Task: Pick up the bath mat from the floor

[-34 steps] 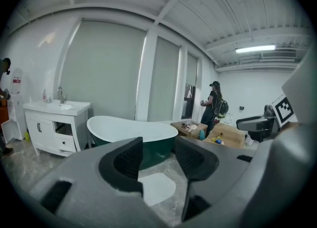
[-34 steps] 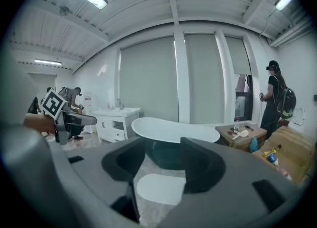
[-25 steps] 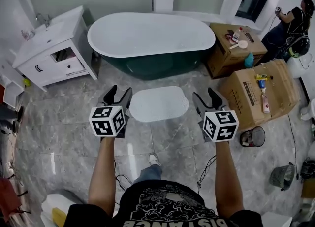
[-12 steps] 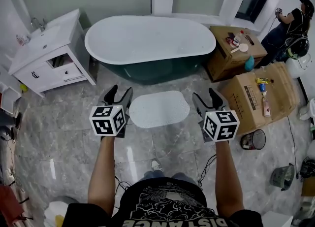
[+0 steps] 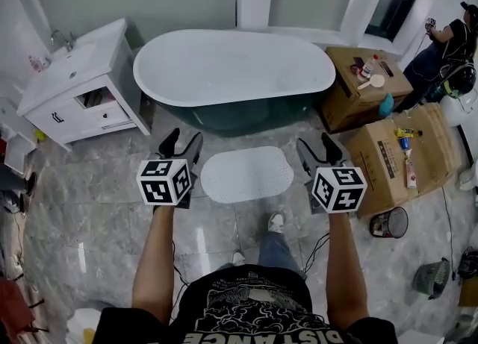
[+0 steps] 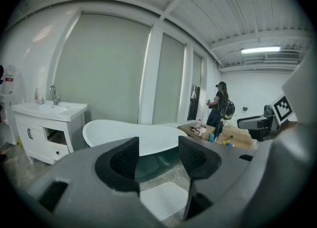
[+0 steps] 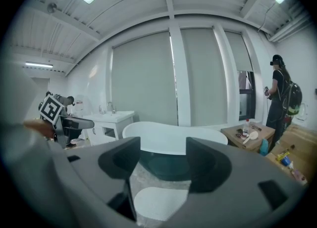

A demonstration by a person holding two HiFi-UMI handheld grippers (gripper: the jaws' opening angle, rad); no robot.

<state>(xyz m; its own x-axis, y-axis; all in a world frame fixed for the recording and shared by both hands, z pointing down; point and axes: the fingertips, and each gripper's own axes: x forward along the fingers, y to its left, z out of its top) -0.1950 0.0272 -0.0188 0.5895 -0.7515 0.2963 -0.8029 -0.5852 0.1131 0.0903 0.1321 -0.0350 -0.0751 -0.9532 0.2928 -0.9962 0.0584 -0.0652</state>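
Bath mat point(image 5: 246, 174), white, oval and dimpled, lies flat on the grey marbled floor point(image 5: 89, 208), just on the near side of the white-and-teal bathtub point(image 5: 233, 66). Over the last second the person has walked towards it. A white shoe point(image 5: 276, 222) is now planted close to the mat's near edge, and the mat sits closer in the head view. The left hand-held gripper point(image 5: 183, 141) and right hand-held gripper point(image 5: 315, 145) are held up off the floor, on either side of the mat in that view. Their jaws are partly apart and hold nothing. The approach looks nearly done, and lowering to the mat is still ahead.
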